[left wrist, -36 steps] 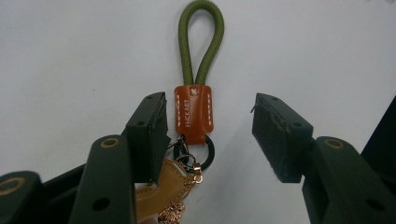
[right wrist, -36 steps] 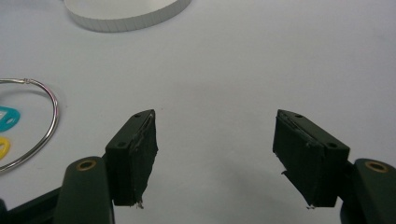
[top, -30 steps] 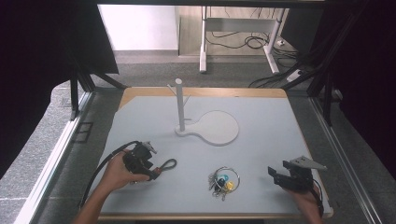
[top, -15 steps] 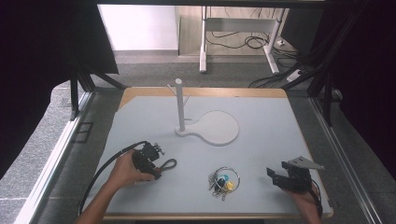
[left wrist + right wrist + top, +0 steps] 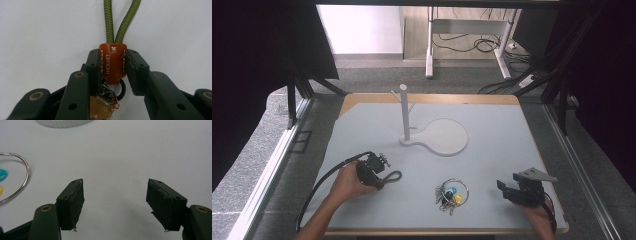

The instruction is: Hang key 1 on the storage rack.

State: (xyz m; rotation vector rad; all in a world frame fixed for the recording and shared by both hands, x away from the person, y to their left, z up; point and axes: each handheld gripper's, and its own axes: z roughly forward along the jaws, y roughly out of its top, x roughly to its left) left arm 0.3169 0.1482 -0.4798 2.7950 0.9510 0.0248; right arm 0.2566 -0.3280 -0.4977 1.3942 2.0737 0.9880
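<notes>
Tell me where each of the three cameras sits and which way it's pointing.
High view: fixed above the person's side, looking forward and down on the table; both forearms, left gripper and right gripper show.
Left gripper view: rides the left gripper, looking along its jaws, just closed on the keychain's brown leather tab.
Right gripper view: rides the right gripper, jaws open over the table.
Shared: high and right gripper views both show the key ring.

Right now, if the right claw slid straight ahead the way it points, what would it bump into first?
Probably nothing close: bare mat lies ahead of the open right claw. The white stand base sits far off, left of its line; the key ring lies aside.
</notes>
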